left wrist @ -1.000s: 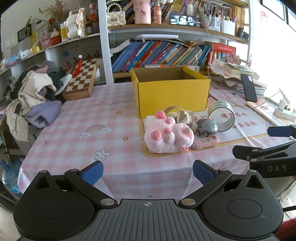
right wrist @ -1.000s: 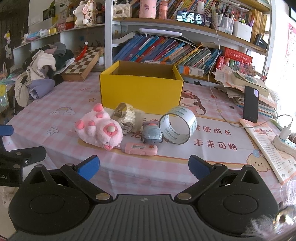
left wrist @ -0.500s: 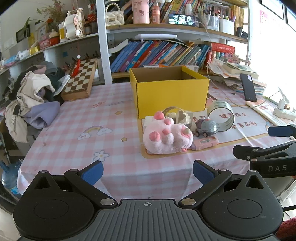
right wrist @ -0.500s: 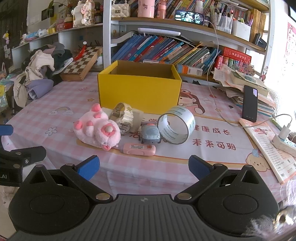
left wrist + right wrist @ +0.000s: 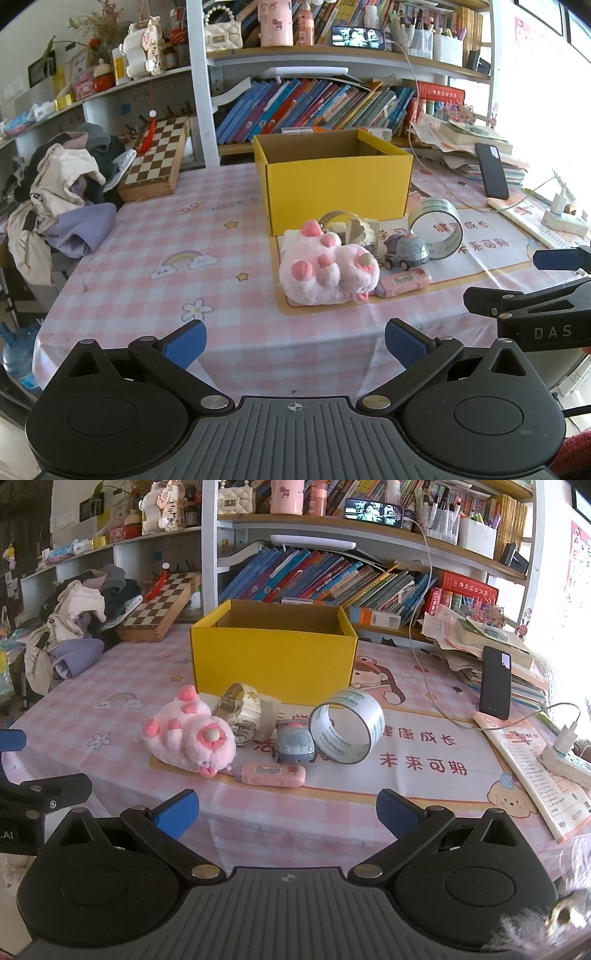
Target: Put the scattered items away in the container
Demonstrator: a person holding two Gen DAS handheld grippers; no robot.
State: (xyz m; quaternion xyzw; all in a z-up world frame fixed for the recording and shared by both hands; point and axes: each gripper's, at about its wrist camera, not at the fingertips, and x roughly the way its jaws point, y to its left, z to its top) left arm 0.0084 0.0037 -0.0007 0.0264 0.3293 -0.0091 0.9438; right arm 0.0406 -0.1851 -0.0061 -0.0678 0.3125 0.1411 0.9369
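An open yellow cardboard box [image 5: 338, 184] [image 5: 271, 661] stands on the pink checked table. In front of it lie a pink plush pig [image 5: 327, 271] [image 5: 190, 738], a white watch [image 5: 360, 227] [image 5: 240, 709], a grey toy car [image 5: 406, 251] [image 5: 294, 744], a clear tape roll [image 5: 436, 229] [image 5: 347, 731] and a flat pink case [image 5: 404, 282] [image 5: 273, 774]. My left gripper [image 5: 293, 341] is open and empty at the table's near edge, short of the pig. My right gripper [image 5: 286, 812] is open and empty, just short of the pink case.
A chessboard [image 5: 157, 162] and a pile of clothes [image 5: 62, 195] sit at the far left. A black phone [image 5: 495, 683], stacked papers, a cable and a power strip [image 5: 565, 760] lie at the right. Bookshelves stand behind the table.
Both grippers have drifted slightly toward the items; the objects sit a little nearer in both views. Nothing was grasped or moved.
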